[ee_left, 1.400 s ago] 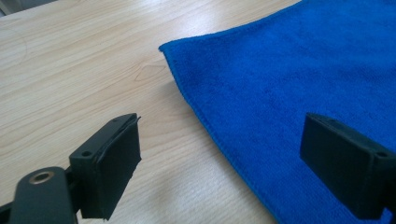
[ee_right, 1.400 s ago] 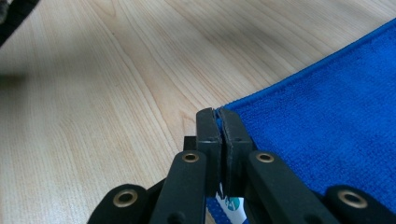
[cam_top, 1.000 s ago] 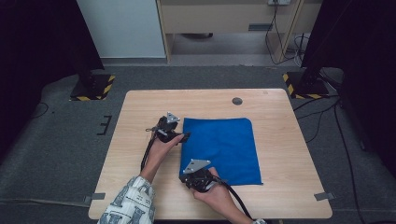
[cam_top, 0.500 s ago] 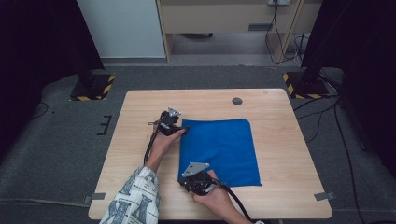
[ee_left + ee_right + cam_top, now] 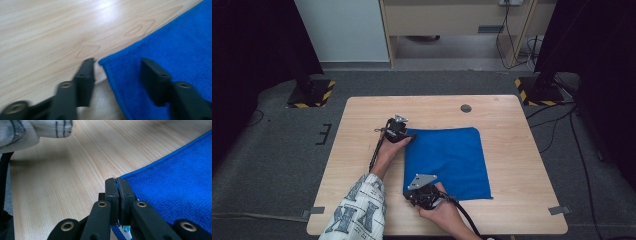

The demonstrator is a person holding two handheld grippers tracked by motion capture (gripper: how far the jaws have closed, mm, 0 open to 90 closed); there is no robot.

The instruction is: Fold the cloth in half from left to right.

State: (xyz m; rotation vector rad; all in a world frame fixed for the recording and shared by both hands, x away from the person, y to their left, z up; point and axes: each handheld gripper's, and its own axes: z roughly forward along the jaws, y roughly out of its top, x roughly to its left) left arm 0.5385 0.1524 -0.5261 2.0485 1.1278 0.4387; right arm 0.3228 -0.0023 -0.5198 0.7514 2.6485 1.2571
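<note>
A blue cloth [image 5: 447, 160] lies flat on the wooden table [image 5: 522, 150]. My left gripper [image 5: 410, 136] is at the cloth's far left corner. In the left gripper view its jaws [image 5: 118, 61] straddle that corner of the cloth [image 5: 175, 50]; they have just been closing and still stand apart, the pads off the fabric. My right gripper [image 5: 413, 194] sits at the near left corner. In the right gripper view its jaws [image 5: 116, 180] are shut on the hem of the cloth [image 5: 180, 175].
A round cable hole [image 5: 466, 108] sits near the table's far edge. A patterned sleeve [image 5: 37, 130] reaches in from the near side. Black stands with striped bases [image 5: 312, 92] and cables [image 5: 557, 125] are on the grey floor around the table.
My left gripper has edged a little toward the cloth's far left corner. The right gripper and the cloth have stayed put.
</note>
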